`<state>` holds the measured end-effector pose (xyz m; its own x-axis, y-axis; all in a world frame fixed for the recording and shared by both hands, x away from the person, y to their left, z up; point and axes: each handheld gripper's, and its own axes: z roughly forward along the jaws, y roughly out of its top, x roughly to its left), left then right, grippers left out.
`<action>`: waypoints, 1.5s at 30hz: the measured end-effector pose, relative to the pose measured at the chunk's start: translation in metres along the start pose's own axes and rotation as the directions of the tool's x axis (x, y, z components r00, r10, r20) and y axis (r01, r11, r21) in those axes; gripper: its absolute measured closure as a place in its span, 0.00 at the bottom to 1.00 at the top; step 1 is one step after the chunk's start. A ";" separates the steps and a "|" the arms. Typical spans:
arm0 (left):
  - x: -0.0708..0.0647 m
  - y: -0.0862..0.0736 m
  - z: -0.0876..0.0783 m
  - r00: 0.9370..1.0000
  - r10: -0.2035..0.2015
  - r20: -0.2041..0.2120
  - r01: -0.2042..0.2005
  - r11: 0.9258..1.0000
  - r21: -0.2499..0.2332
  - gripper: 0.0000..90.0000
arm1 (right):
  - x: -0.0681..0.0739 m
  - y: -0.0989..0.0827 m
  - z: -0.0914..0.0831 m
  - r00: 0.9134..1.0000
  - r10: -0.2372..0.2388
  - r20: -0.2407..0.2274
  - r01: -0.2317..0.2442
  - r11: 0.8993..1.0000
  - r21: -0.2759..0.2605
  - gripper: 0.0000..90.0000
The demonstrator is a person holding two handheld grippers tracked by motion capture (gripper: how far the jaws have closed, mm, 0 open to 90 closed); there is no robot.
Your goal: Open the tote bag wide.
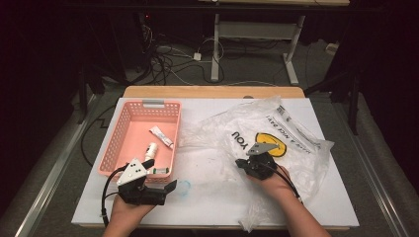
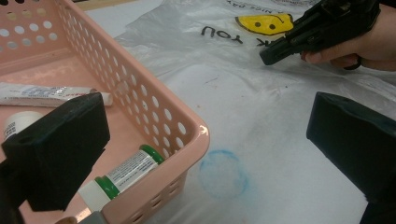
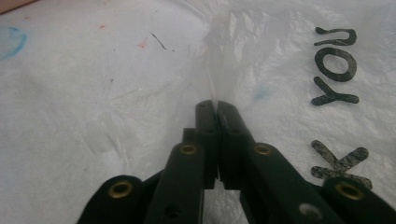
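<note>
Plastic bag (image 1: 276, 143) was pinched in our right gripper (image 3: 217, 103); left gripper (image 1: 163, 190) gaped by the pink basket (image 1: 114, 148), items unpacked.

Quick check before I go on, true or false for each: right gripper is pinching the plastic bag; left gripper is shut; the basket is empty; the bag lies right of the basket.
1. The right gripper is pinching the plastic bag. True: its jaws are closed on a fold of film.
2. The left gripper is shut. False: its jaws stand wide apart, holding nothing.
3. The pink basket is empty. False: it holds a tube and small bottles.
4. The bag lies right of the basket. True.
</note>
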<state>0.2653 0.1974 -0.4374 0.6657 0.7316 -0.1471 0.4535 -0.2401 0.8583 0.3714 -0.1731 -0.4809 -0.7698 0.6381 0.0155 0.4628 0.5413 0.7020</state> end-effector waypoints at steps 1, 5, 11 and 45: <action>0.000 0.000 0.000 1.000 0.000 0.001 0.000 1.000 -0.001 0.00 | 0.000 0.000 0.000 1.000 -0.005 0.005 0.005 1.000 -0.005 1.00; 0.001 0.001 0.001 1.000 0.006 -0.004 -0.006 1.000 -0.001 0.00 | -0.003 0.001 -0.008 1.000 -0.009 -0.001 0.009 0.999 -0.052 1.00; 0.003 0.000 -0.001 0.998 -0.055 -0.015 0.054 0.998 -0.036 0.00 | -0.006 0.003 -0.023 1.000 0.001 -0.001 -0.001 0.991 -0.137 1.00; 0.022 0.010 -0.003 0.993 -0.104 -0.053 0.102 0.994 -0.029 0.00 | -0.011 0.017 -0.063 0.999 0.029 0.021 -0.021 0.952 -0.305 1.00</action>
<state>0.2827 0.2130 -0.4305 0.5826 0.7855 -0.2088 0.5018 -0.1455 0.8527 0.3604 -0.2052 -0.4242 -0.7466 0.6650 0.0205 0.3224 0.3347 0.8854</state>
